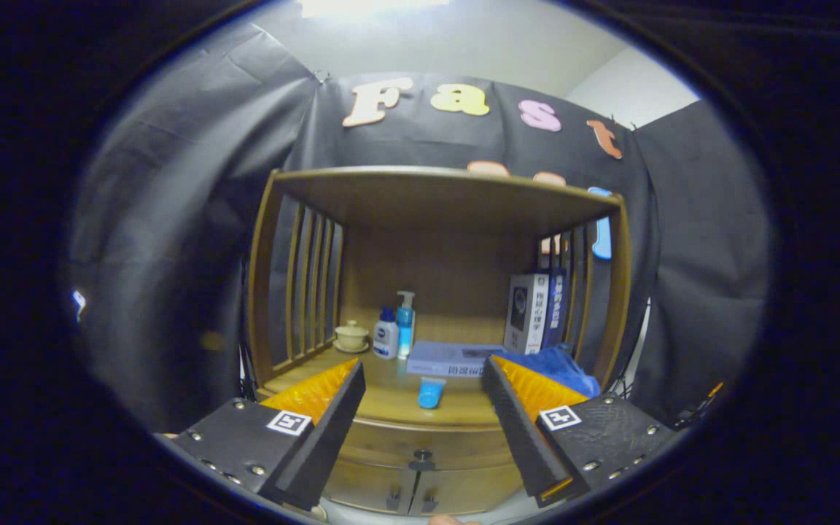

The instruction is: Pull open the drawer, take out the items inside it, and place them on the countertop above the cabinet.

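On the countertop (391, 397), left to right: cup (351, 335), two bottles (395, 328), flat book (453, 359), blue tube (431, 393), blue cloth (555, 368), upright books (534, 312). Gripper (424, 379) fingers spread wide, empty. Drawer (420, 446) below the countertop, closed, between the fingers.

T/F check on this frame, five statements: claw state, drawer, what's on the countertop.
1. The claw is open and holds nothing. True.
2. The drawer is pulled out. False: its front sits flush with the cabinet, knob untouched.
3. A small blue tube lies on the countertop, between the claw's fingers in this view. True.
4. The pump bottle lies on its side. False: it stands upright beside a white bottle, at the back.
5. The lidded cup stands next to the upright books. False: it sits by the slatted side opposite them.
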